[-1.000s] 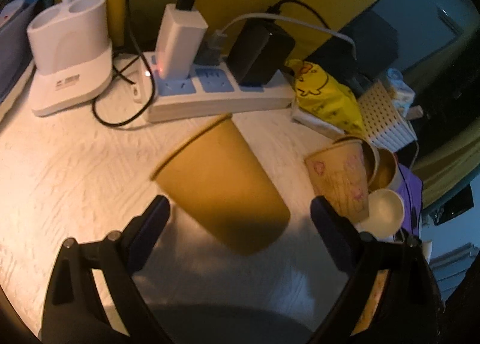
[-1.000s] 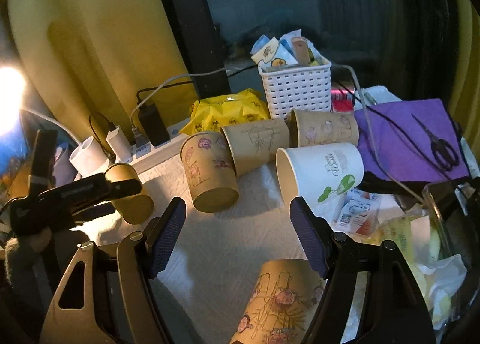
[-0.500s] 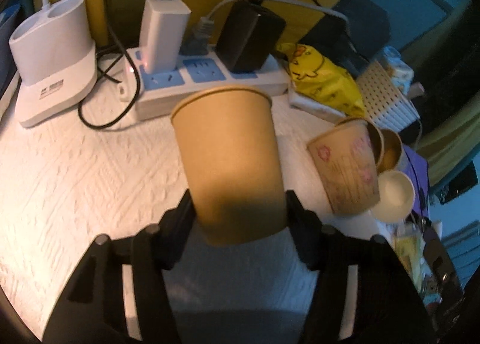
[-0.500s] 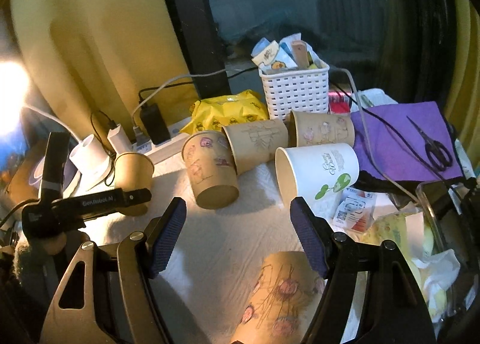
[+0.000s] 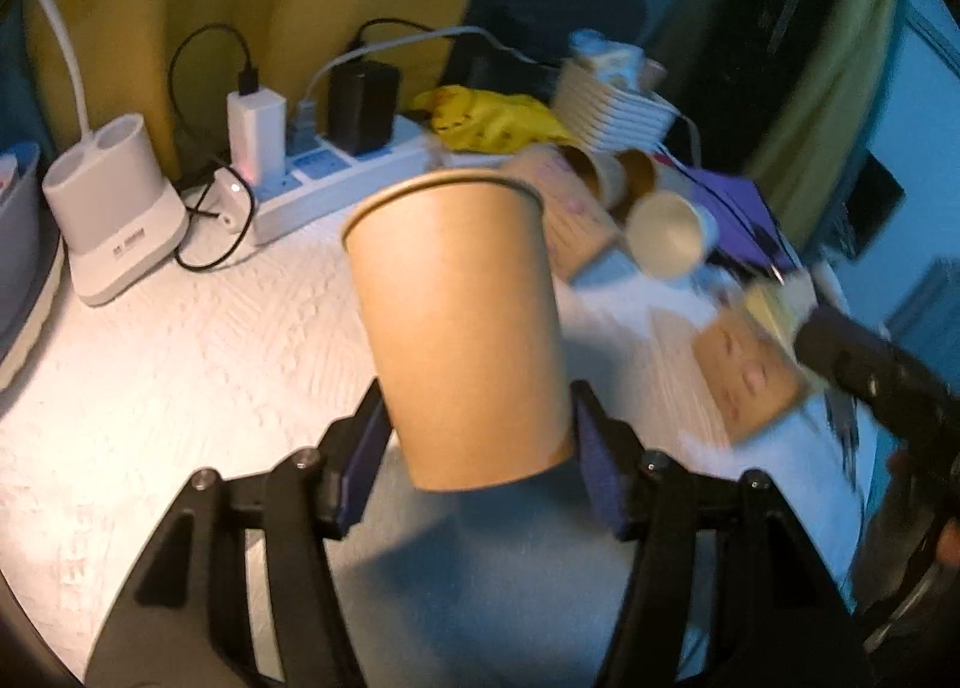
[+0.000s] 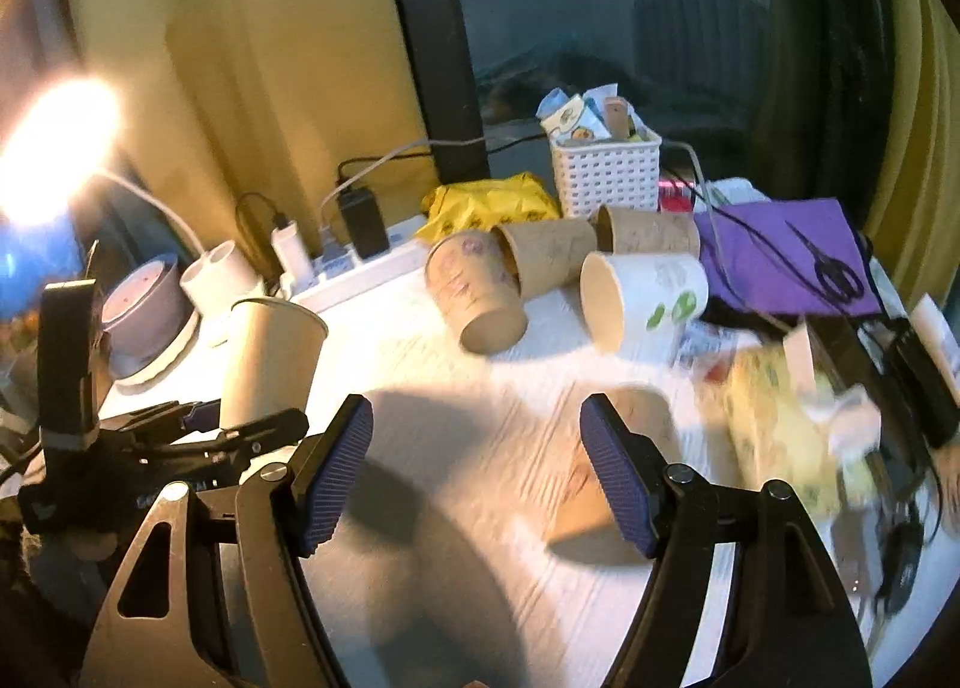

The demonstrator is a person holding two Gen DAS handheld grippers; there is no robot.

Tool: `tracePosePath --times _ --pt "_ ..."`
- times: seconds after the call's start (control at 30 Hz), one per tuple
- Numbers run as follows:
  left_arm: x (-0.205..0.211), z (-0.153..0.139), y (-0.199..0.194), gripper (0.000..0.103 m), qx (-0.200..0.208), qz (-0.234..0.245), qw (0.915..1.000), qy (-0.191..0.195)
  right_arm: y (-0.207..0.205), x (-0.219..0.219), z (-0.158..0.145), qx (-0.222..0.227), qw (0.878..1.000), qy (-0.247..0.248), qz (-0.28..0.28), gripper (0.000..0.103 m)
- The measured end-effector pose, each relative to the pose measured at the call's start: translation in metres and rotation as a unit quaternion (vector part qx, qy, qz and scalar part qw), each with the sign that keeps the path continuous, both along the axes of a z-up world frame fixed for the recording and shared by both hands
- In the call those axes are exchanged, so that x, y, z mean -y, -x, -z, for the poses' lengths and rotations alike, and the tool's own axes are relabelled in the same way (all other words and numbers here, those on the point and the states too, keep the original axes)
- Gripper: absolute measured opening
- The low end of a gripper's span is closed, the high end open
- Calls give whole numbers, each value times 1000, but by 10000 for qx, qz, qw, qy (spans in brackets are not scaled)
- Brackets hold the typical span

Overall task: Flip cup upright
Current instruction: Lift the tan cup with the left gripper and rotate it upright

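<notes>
My left gripper point(image 5: 477, 463) is shut on a plain brown paper cup point(image 5: 459, 328), which it holds nearly upright, rim up, just above the white table point(image 5: 180, 364). The same cup point(image 6: 270, 364) and the left gripper point(image 6: 240, 427) show at the left of the right wrist view. My right gripper point(image 6: 474, 472) is open and empty. A patterned brown cup point(image 6: 606, 466) lies on its side beside its right finger, blurred. Several more cups lie on their sides further back: a flowered one point(image 6: 477, 289), two brown ones point(image 6: 549, 256) and a white one point(image 6: 645, 292).
A white power strip with chargers point(image 5: 312, 172) and a white lamp base point(image 5: 114, 214) stand at the back left. A yellow bag point(image 6: 486, 202), a white basket point(image 6: 606, 172) and a purple cloth with scissors point(image 6: 798, 262) sit at the back right. Clutter point(image 6: 792, 418) fills the right.
The left gripper closed on the plain cup, turned it from lying tilted to nearly upright and lifted it. The right gripper moved forward over the patterned cup lying near it.
</notes>
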State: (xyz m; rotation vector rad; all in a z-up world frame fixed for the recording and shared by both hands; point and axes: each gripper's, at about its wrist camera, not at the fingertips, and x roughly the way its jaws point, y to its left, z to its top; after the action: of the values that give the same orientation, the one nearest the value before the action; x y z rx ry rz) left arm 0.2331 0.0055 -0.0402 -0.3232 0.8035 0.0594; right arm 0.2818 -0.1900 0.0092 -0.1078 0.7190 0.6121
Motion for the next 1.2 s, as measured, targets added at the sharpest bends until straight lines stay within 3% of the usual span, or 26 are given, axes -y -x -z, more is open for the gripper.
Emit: tracePosePath --times 0.2,0.4,0.53,0.73,1.0,1.2 --pt "20 0 48 60 288 633 9964 -485 41 1 -2 -156 9998 -123 -60 75" --pt "32 5 88 60 581 1186 9899 -517 80 3 -3 -361 9983 -460 -82 75" --pt "50 2 117 60 932 1550 9796 -877 102 4 -4 -674 9943 -801 -219 75" --pt "63 -3 153 60 1410 2018 9639 -1018 142 2 -8 -907 9876 -1173 -507 76" --pt "72 -15 200 60 2099 2370 9385 -1380 173 -15 -10 -1119 9813 -1320 -841 80" --pt "77 -19 218 60 2348 2446 9264 -1636 177 -21 -14 -1193 9770 -1429 -1043 80"
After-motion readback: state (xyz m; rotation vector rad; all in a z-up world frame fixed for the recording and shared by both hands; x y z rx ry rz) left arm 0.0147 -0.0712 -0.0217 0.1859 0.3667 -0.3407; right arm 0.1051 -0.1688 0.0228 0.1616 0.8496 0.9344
